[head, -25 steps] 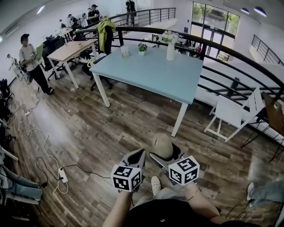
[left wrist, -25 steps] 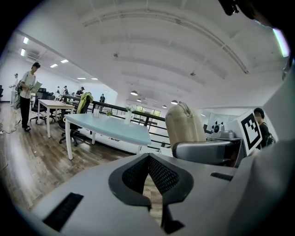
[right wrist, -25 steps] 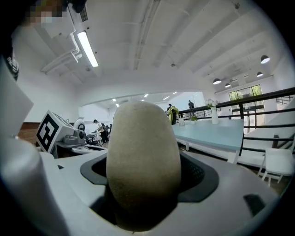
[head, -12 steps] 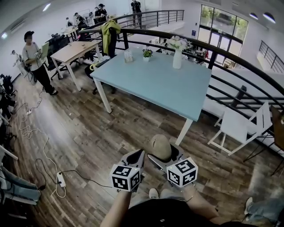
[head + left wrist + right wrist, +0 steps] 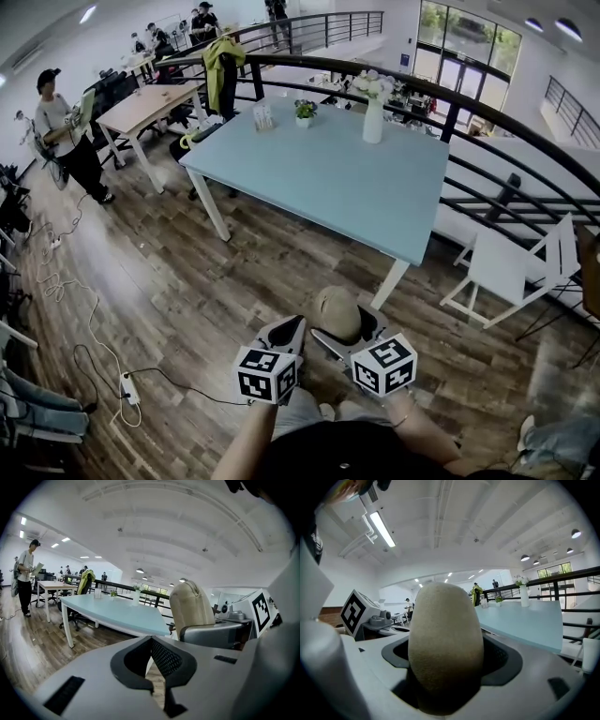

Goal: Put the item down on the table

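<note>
your right gripper (image 5: 351, 332) is clamped on a tan rounded item (image 5: 337, 311). you hold it above the wooden floor (image 5: 178, 281), near the blue table (image 5: 375, 187) but not over it. in the right gripper view the item fills the jaws and hides their tips. what it is, i cannot tell. only the left gripper view shows a seam on its top. your left gripper (image 5: 151, 644) has its jaws together, with nothing between them.

Head cam looks steeply down over the left claw (image 5: 296, 324) and right claw (image 5: 345, 326), light blue rectangular bench (image 5: 375, 187) ahead. Claw cams sit right behind their jaws, low, facing forward, the right one crammed against a brown fuzzy oval item (image 5: 445, 639). All three share the bench.
</note>
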`<act>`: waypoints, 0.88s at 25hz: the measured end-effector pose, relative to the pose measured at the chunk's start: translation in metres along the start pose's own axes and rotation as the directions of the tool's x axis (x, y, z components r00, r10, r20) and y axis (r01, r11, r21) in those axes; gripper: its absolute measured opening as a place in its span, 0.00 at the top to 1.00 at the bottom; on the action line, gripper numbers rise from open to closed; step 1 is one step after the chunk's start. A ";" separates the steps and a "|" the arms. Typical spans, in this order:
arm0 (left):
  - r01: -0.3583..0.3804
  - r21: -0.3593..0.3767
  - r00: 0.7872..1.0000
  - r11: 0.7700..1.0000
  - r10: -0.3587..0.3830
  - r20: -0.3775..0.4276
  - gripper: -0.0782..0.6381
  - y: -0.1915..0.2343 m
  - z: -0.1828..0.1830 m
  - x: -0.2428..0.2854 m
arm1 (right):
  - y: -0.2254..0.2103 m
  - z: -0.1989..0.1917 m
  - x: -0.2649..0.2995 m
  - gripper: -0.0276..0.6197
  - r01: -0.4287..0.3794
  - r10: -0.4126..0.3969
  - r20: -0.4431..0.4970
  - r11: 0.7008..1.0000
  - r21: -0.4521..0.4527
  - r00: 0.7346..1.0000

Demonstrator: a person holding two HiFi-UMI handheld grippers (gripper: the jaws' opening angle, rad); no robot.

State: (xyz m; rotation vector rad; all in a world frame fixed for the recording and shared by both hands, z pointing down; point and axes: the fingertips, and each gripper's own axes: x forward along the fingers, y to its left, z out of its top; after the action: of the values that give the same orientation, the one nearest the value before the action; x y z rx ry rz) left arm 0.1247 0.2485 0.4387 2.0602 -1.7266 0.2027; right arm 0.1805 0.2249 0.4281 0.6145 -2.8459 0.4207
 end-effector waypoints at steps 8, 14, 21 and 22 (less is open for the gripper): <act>0.046 -0.015 0.999 0.999 -0.046 -0.026 0.87 0.055 0.020 0.050 | -0.036 0.015 0.061 0.32 0.063 -0.064 0.009 0.997 0.052 0.998; 0.074 0.030 0.996 0.997 -0.073 -0.046 0.87 0.112 0.061 0.088 | -0.064 0.040 0.126 0.32 0.115 -0.115 0.003 0.991 0.066 0.993; 0.118 0.051 0.992 0.992 -0.117 -0.037 0.87 0.176 0.108 0.126 | -0.089 0.070 0.199 0.32 0.163 -0.165 0.023 0.984 0.074 0.986; 0.126 0.055 0.992 0.991 -0.124 -0.036 0.87 0.185 0.112 0.130 | -0.092 0.073 0.209 0.32 0.172 -0.175 0.025 0.982 0.072 0.984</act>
State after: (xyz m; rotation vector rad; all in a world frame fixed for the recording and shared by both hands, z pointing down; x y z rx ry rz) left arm -0.0447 0.0617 0.4326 2.1856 -1.5837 0.2471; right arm 0.0236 0.0444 0.4335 0.8819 -2.7861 0.4862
